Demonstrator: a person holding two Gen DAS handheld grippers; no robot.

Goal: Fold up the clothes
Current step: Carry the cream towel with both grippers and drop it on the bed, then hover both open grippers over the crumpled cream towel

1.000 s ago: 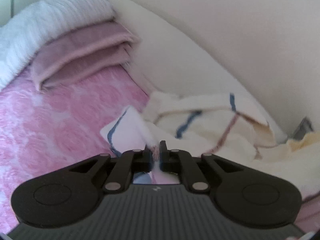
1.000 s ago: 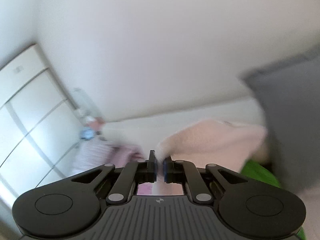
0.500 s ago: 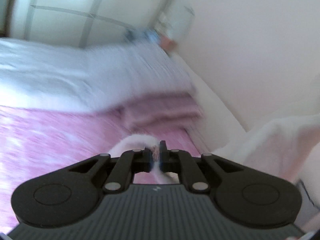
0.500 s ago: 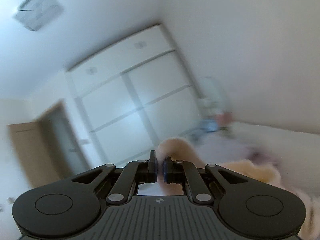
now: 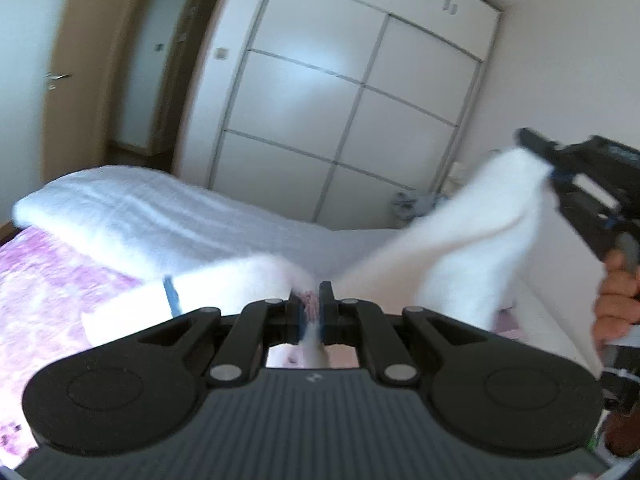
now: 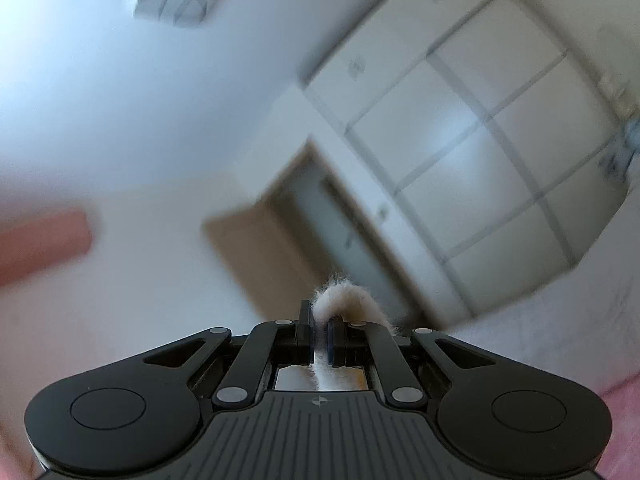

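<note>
Your white fleecy garment (image 5: 460,240) hangs in the air above the bed (image 5: 48,280), stretched between both tools. Your left gripper (image 5: 311,316) has its fingers clamped on one edge of it, near a blue stripe (image 5: 172,296). Your right gripper (image 6: 319,340) pinches another edge, a tuft poking up between the fingers; in the left view it lifts that corner high at the right. Behind stand a white wardrobe (image 5: 348,92) and a door (image 5: 60,76).
</note>
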